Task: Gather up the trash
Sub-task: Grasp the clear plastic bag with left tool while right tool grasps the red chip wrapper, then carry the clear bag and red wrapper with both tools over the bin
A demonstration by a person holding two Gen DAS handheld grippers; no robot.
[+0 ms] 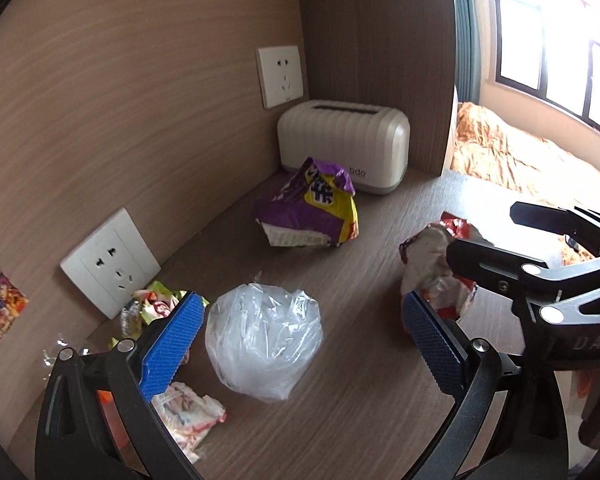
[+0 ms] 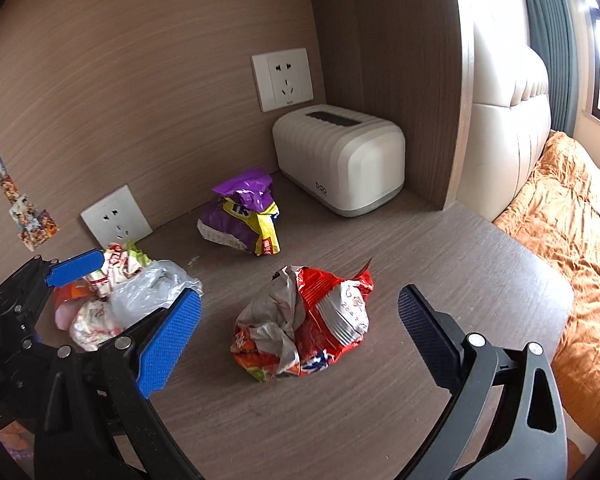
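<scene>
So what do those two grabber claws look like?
Both look alike. The left gripper has black, curved plastic arms with round silver bolts, and each finger ends in a flat bumpy blue pad. The right gripper matches it, and its black body shows pale letters, partly cut off.

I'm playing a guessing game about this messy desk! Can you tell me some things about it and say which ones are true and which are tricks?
1. The left gripper has its fingers wide open around a clear plastic bag. True.
2. The right gripper is squeezing the red snack bag. False: its fingers are open, with the bag lying between them on the desk.
3. The purple and yellow bag lies in front of the white tissue box. True.
4. The tissue box sits on the bed. False: it stands on the desk in the corner, below a wall socket.
5. There are two wall sockets. True.
</scene>
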